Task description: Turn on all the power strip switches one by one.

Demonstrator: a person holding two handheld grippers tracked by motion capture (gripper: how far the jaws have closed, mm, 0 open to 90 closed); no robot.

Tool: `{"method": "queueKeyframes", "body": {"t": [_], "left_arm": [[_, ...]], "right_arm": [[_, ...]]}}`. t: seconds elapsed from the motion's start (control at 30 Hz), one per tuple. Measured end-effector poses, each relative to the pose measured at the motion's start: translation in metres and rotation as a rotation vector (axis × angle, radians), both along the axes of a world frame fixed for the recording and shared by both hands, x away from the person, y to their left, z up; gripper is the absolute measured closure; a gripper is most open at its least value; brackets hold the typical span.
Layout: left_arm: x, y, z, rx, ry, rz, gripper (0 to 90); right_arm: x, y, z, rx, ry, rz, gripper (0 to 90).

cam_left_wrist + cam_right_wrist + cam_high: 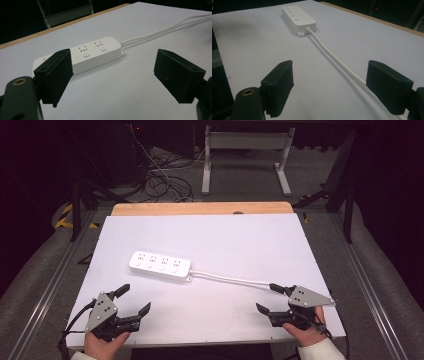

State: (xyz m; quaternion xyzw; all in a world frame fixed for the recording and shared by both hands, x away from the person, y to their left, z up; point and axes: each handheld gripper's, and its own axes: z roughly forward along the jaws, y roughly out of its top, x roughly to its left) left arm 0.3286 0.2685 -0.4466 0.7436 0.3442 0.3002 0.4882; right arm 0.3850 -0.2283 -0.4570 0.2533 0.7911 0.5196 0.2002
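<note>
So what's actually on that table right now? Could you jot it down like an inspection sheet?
Surface: white table top, flat and bare around the strip, with a wooden edge at the far side.
Job's things: white power strip lying flat near the middle, sockets up.
Clutter: nothing seen.
Grippers: left tongs open, nothing between the jaws, pointing toward the strip; right tongs open, with the strip's cord running between the jaws, not gripped.
Cables: white cord runs from the strip's end toward the right tongs; in the gripper views it looks doubled.
Surroundings: dark room, grey floor, loose cables and a white metal frame beyond the table.
</note>
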Motion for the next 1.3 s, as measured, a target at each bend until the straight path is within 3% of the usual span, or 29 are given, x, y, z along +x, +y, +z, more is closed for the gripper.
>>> {"method": "queueKeyframes", "body": {"t": [0.37,0.6,0.63,0.7,0.9,1.07,1.23,1.3], "left_arm": [[0.001,0.001,0.002,0.028,-0.007,0.023,16.5],[0.005,0.006,0.008,-0.001,0.040,0.027,17.1],[0.005,0.006,0.009,0.004,0.051,0.030,17.9],[0.006,0.006,0.012,0.032,0.055,0.036,28.3],[0.009,0.008,0.017,0.051,0.058,0.044,35.4],[0.012,0.010,0.022,0.010,0.064,0.050,36.0],[0.014,0.012,0.027,0.006,0.050,0.082,39.9],[0.019,0.013,0.032,0.012,0.086,0.088,41.4]], "right_arm": [[0.000,0.001,-0.002,-0.010,-0.003,0.006,22.2],[0.000,0.002,-0.004,-0.006,0.010,0.015,22.2],[0.000,0.002,-0.004,-0.006,0.010,0.016,22.2],[0.001,0.002,-0.004,-0.008,0.014,0.017,22.2],[0.001,0.004,-0.005,-0.017,0.023,0.022,22.2],[0.001,0.004,-0.006,-0.022,0.028,0.025,22.2],[0.002,0.004,-0.006,-0.027,0.026,0.029,22.2],[0.002,0.005,-0.007,-0.028,0.029,0.032,22.2]]}}
